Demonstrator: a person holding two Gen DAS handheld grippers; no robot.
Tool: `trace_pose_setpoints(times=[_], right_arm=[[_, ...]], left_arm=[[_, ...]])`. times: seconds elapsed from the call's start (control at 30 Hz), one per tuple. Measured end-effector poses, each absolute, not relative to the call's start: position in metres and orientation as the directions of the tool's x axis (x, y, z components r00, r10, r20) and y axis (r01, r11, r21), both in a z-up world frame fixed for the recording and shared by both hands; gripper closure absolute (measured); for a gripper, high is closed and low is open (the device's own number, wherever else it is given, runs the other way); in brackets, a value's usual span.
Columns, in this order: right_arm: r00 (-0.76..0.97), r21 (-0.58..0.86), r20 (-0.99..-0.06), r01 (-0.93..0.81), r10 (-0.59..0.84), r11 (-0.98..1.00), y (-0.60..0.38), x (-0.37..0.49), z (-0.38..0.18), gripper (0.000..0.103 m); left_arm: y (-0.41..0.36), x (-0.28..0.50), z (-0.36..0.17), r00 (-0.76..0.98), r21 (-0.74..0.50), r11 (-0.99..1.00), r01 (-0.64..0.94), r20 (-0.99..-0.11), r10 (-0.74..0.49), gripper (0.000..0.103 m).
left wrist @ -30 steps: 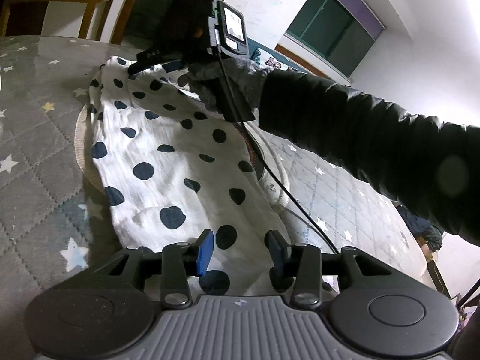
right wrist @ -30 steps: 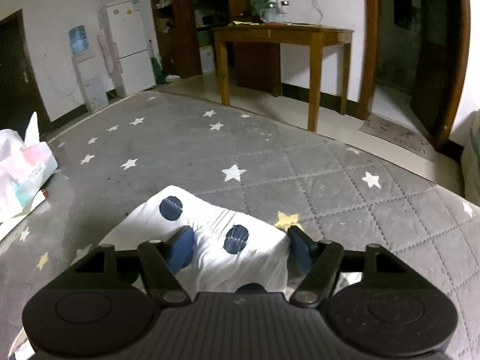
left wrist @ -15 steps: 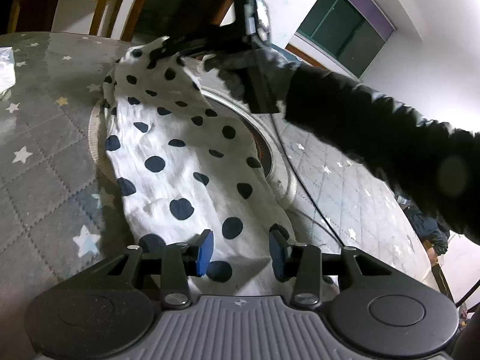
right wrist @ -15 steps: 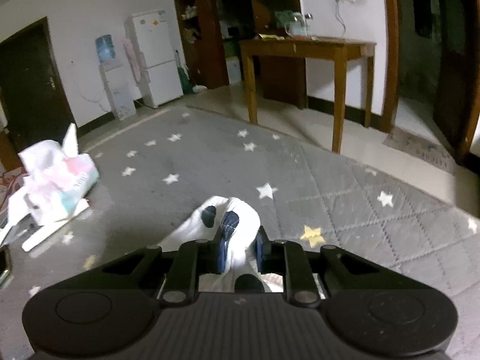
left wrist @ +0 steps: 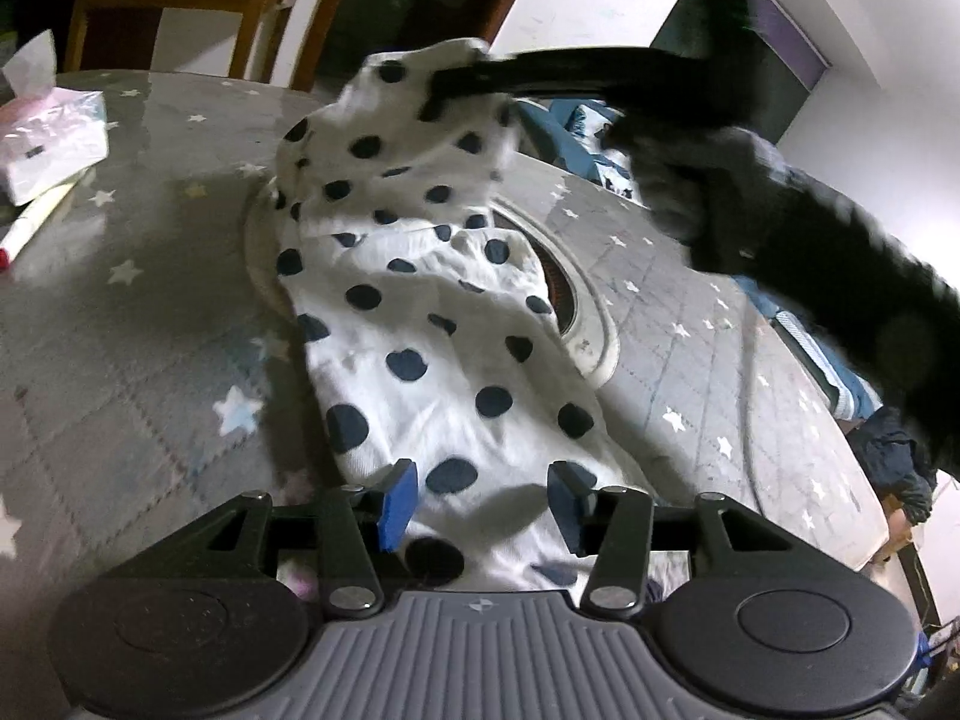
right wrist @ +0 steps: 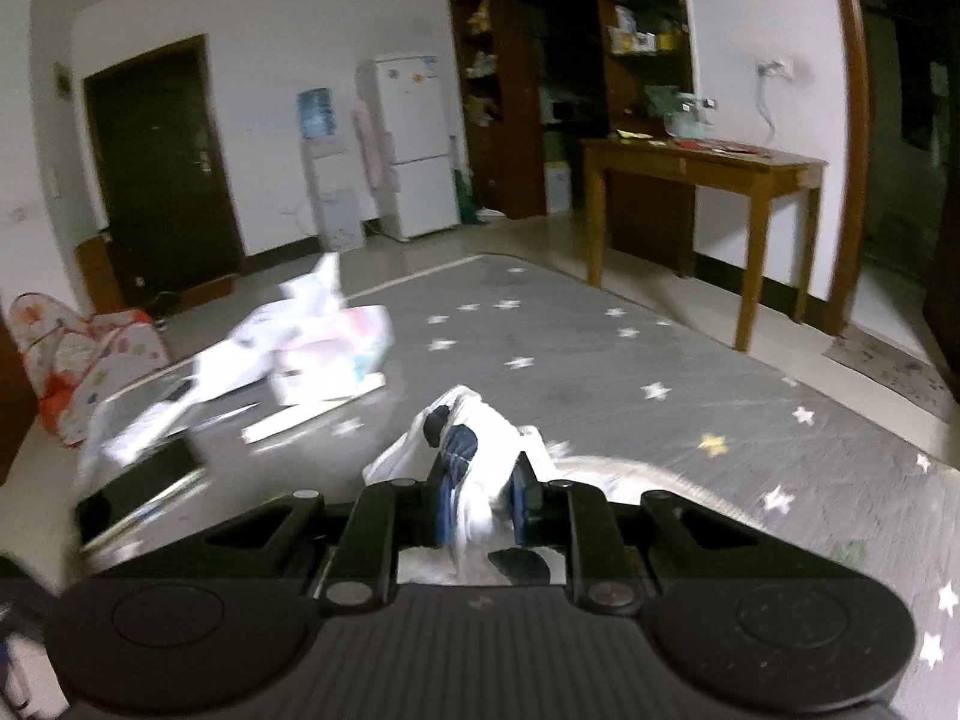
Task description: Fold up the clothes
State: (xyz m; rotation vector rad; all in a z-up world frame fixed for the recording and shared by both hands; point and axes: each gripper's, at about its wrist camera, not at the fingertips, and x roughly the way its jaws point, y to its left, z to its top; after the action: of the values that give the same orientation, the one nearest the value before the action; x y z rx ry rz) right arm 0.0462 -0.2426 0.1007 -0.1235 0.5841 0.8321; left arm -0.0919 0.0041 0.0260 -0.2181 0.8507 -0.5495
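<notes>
One hand-held gripper (right wrist: 483,495) — pinching spotted garment (left wrist: 432,324).

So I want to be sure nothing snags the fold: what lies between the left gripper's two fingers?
In the left wrist view, only the polka-dot garment lies between the opening left gripper fingers, pads not touching it. Its far end is pinched by the right gripper.

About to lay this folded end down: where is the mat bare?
Bare star-patterned mat lies left of the polka-dot garment, short of the tissue pack, and right of the round cushion. The cushion itself is crowded by the garment.
</notes>
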Motion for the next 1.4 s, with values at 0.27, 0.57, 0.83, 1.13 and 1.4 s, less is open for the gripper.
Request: trace_pose_setpoints(times=[0.27, 0.57, 0.83, 1.13, 1.4], right_arm=[[0.437, 0.131, -0.531, -0.804, 0.726, 0.58, -0.253, -0.058, 0.103, 0.086], [0.364, 0.065, -0.559, -0.877, 0.745, 0.477, -0.265, -0.138, 0.083, 0.073], [0.288, 0.093, -0.617, -0.897, 0.732, 0.431, -0.282, -0.181, 0.073, 0.06], [0.352, 0.059, -0.601, -0.876, 0.718, 0.479, -0.265, -0.177, 0.079, 0.059], [0.389, -0.092, -0.681, -0.886, 0.621, 0.454, -0.229, -0.185, 0.051, 0.083]], left_arm=[[0.015, -0.109, 0.027, 0.563, -0.378, 0.869, 0.319, -0.662, -0.495, 0.051], [0.034, -0.113, 0.046, 0.642, -0.341, 0.905, 0.254, -0.64, -0.422, 0.051], [0.043, -0.112, 0.064, 0.694, -0.313, 0.916, 0.251, -0.601, -0.396, 0.051], [0.018, -0.108, 0.075, 0.687, -0.299, 0.891, 0.342, -0.567, -0.454, 0.051], [0.018, -0.108, 0.075, 0.69, -0.314, 0.886, 0.342, -0.556, -0.464, 0.051]])
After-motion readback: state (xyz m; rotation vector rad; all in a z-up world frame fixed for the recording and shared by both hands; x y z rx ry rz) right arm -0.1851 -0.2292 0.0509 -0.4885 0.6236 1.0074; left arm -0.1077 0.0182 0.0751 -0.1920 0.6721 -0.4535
